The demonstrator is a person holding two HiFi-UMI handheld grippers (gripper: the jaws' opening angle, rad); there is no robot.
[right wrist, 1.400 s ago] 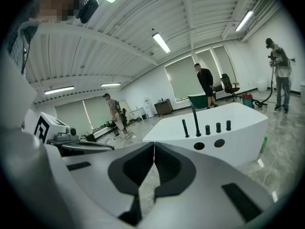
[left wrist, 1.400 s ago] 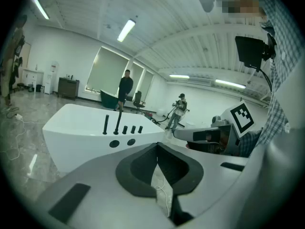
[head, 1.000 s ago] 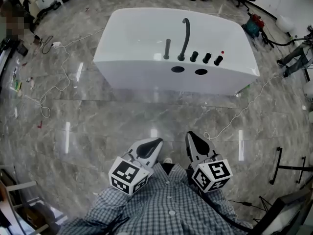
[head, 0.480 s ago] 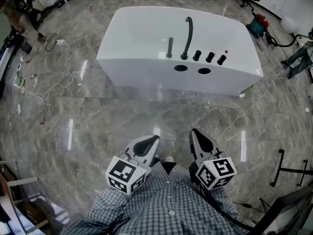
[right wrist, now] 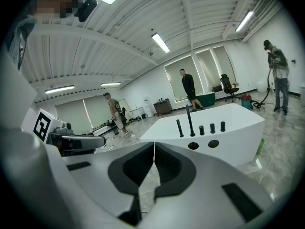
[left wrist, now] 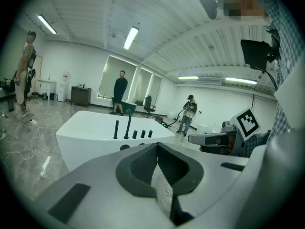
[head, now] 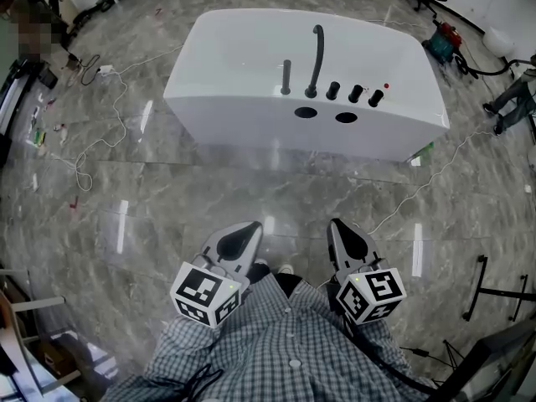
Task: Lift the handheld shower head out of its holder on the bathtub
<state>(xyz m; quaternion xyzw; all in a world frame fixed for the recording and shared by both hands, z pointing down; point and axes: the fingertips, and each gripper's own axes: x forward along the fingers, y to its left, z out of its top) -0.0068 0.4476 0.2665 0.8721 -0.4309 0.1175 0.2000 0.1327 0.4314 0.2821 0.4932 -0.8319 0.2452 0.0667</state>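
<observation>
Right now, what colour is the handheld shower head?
Shower head: black, best in head view.

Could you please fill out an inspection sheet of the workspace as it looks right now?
Surface: glossy grey marble floor; a white bathtub stands on it.
Job's things: handheld shower head upright in its holder on the tub's rim, beside the curved spout and knobs; untouched.
Clutter: small bits on the floor at far left; black stand at right.
Grippers: left gripper and right gripper both shut, empty, well short of the tub.
Cables: white cables trail across the floor on both sides of the tub.
Surroundings: open hall; people standing beyond the tub.
</observation>
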